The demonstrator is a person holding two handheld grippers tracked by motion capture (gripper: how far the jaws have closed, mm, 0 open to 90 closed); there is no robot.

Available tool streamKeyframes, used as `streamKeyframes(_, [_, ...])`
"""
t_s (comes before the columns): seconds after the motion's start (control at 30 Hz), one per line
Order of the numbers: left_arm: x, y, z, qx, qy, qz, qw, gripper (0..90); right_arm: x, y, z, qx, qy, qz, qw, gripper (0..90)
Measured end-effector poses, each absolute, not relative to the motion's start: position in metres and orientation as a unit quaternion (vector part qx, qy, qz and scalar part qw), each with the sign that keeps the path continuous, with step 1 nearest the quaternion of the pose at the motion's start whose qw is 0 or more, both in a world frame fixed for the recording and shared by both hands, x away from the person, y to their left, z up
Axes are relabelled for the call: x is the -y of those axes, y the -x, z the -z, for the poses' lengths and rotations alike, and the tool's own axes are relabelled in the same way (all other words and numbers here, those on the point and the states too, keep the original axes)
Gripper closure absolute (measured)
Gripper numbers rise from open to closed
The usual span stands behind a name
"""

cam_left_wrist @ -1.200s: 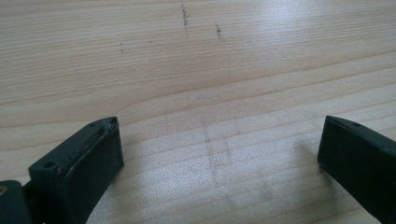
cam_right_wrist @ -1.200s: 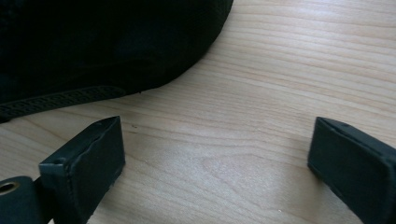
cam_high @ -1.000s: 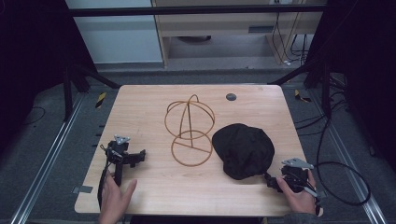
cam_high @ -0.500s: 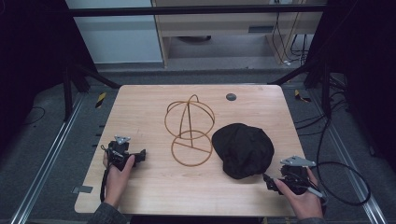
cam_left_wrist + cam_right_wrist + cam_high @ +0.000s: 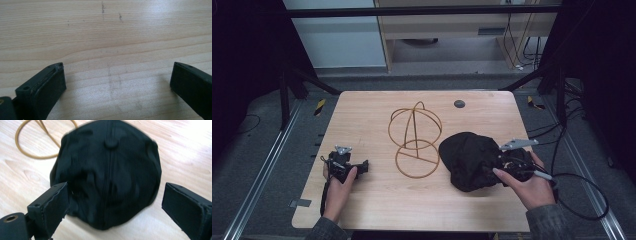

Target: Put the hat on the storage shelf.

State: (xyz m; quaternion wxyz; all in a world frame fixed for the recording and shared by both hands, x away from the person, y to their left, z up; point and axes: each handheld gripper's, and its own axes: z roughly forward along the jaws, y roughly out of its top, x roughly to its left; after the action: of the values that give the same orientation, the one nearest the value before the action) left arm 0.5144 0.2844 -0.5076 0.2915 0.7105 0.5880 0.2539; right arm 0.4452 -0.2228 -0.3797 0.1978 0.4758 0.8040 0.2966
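A black cap lies crown-up on the wooden table, right of centre. Beside it on the left stands a brown wire hat stand with a round base. My right gripper hovers at the cap's right edge, open; in the right gripper view the cap sits between and beyond its spread jaws, with part of the stand's ring at top left. My left gripper rests low at the table's left side, open, with bare wood between its jaws.
A small dark round disc lies near the table's far edge. Black frame posts flank the table, and cables trail off at the right. A cabinet stands behind on the floor.
My right gripper has moved up and left from the table's front right corner to the cap's edge. The left gripper has shifted slightly and the hand has settled on it.
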Motion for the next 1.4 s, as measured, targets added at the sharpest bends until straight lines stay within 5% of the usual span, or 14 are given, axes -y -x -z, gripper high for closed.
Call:
streamKeyframes(0.73, [-0.283, -0.514, 0.508, -0.587, -0.712, -0.253, 0.291, 0.0, 0.205, -0.495, 0.389, -0.819, -0.486, -0.267, 0.148, 9.9])
streamKeyframes(1.4, [-0.282, -0.513, 0.508, -0.584, -0.713, -0.252, 0.293, 0.0, 0.212, -0.497, 0.399, -0.838, -0.465, -0.265, 0.106, 66.5])
